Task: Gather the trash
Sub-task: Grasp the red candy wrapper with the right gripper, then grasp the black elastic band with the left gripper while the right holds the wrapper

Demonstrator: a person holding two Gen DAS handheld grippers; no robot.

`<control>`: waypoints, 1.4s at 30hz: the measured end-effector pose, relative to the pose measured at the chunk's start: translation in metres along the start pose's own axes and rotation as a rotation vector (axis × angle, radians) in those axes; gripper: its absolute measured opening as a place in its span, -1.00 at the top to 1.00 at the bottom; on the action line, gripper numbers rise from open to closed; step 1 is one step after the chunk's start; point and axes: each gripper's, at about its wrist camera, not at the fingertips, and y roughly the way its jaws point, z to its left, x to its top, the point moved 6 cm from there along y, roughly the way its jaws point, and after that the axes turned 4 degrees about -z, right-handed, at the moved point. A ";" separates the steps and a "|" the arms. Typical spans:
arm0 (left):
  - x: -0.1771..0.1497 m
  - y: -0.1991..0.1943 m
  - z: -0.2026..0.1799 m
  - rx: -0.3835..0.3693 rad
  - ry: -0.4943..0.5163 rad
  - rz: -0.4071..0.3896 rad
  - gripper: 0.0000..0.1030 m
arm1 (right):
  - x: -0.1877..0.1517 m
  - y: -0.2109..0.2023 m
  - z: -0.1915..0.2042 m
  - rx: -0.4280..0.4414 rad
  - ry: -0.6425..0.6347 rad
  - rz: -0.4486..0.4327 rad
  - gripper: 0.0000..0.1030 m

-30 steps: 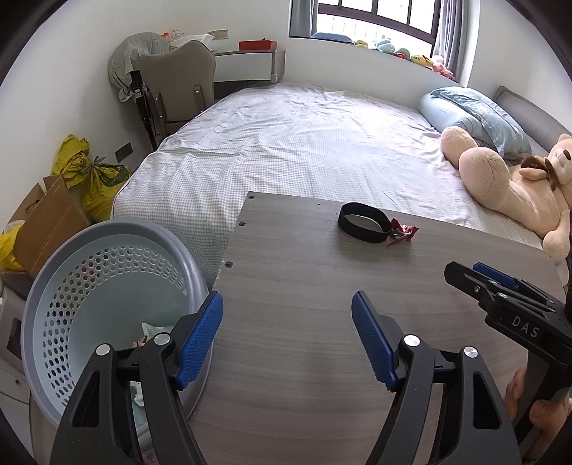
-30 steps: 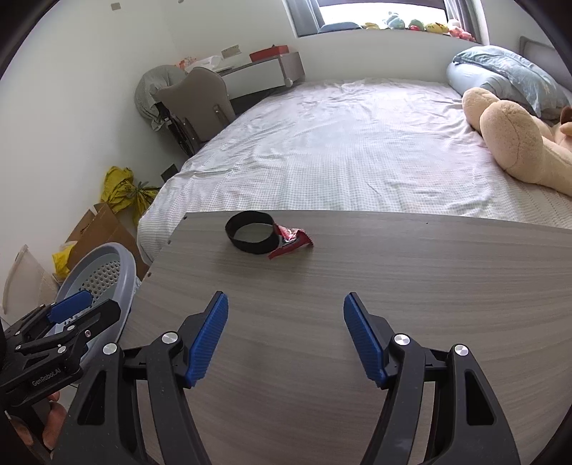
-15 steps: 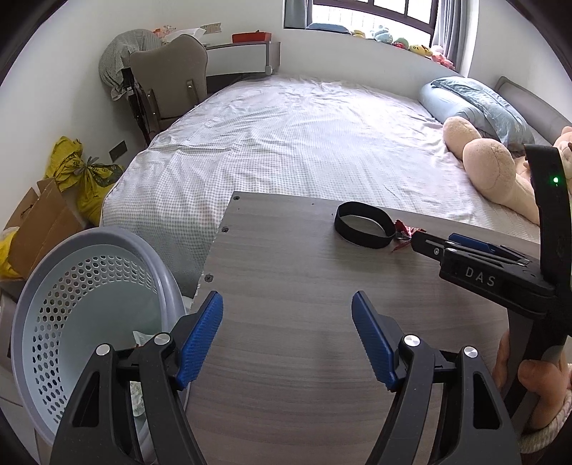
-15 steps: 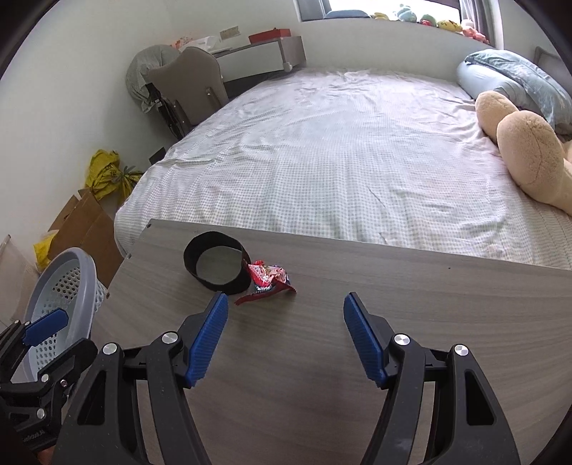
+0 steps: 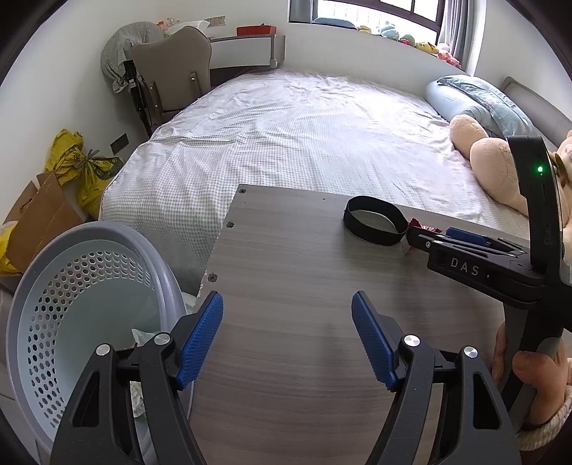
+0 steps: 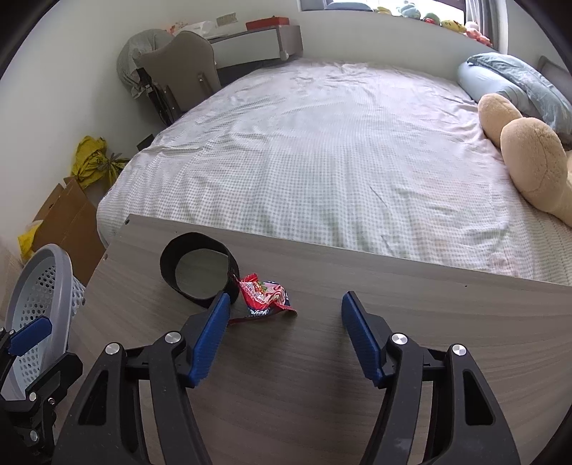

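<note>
Bedroom w/ a grey wood-grain bench (image 6: 357, 357) pushed up against the foot of a bed (image 6: 321, 150).

Nearest, left wrist view: left gripper (image 5: 287, 332) hangs over bare bench near its left edge, blue fingers (image 5: 200, 336) spread wide, nothing btwn them. Just left of that edge, lower down, sits a pale blue perforated basket (image 5: 71, 286) w/ some crumpled paper (image 5: 143, 336) in the bottom. At the right edge of that view a hand (image 5: 529, 379) grips the handle of the right gripper, seen side-on.

Right wrist view: right gripper (image 6: 282, 314) is tilted down over the bench, fingers (image 6: 211, 336) closing but apart, pads not pressing on anything. Red snack wrapper (image 6: 262, 295) lies flat on the bench just ahead of the tips, closer to the left finger, partly inside the gap; no contact that I can make out. Touching the wrapper's left side: a black strap loop (image 6: 196, 268) standing on edge, near the bench's far left corner.

Farther out: bed w/ a checked sheet, big tan teddy bear (image 6: 529, 164) on its right side, blue pillow (image 6: 518, 82) behind that. Left of the bed on the floor: cardboard box (image 6: 68, 214) and yellow bags (image 6: 96, 161). Back corner: beige chair (image 6: 186, 71) w/ grey clothes piled behind it, white desk (image 6: 257, 43) w/ a red box (image 6: 266, 23), soft toys along the windowsill (image 6: 443, 18).
</note>
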 end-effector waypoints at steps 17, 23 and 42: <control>0.012 0.007 -0.017 -0.026 0.009 -0.007 -0.38 | -0.005 -0.011 -0.002 0.056 0.046 -0.050 0.51; 0.023 0.015 -0.038 -0.049 0.039 -0.005 -0.38 | -0.006 -0.023 -0.023 0.057 0.121 -0.075 0.51; 0.045 0.086 -0.083 -0.118 0.043 0.109 -0.38 | -0.008 -0.034 -0.069 0.088 0.259 -0.127 0.51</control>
